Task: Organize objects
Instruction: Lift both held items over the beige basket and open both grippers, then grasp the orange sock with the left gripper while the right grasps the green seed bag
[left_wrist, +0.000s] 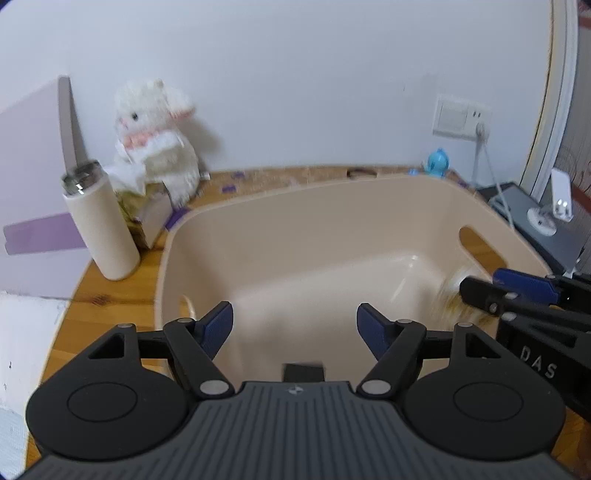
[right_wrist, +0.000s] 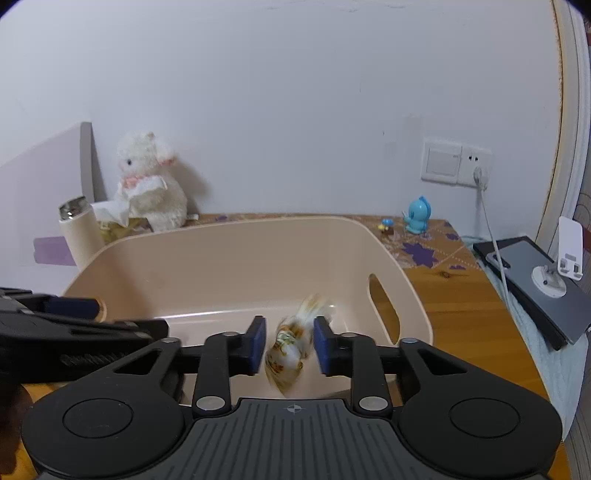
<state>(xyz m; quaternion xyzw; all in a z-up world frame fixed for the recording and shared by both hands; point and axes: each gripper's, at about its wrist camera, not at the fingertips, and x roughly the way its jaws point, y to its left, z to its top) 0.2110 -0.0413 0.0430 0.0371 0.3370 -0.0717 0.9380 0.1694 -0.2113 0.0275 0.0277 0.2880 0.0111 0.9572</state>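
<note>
One small wrapped packet (right_wrist: 291, 347) sits between the blue pads of my right gripper (right_wrist: 290, 345), blurry, and I cannot tell if the pads touch it. It hangs over the beige bin (right_wrist: 229, 258). My left gripper (left_wrist: 294, 328) is wide apart and has nothing in it. I think the job has only just begun. The bottle (left_wrist: 101, 221), the white bunny (left_wrist: 155, 136) and the blue toy (right_wrist: 419, 216) wait outside on the table (right_wrist: 461, 314).

White plush toy (left_wrist: 157, 138), blue figurine (right_wrist: 418, 215).
</note>
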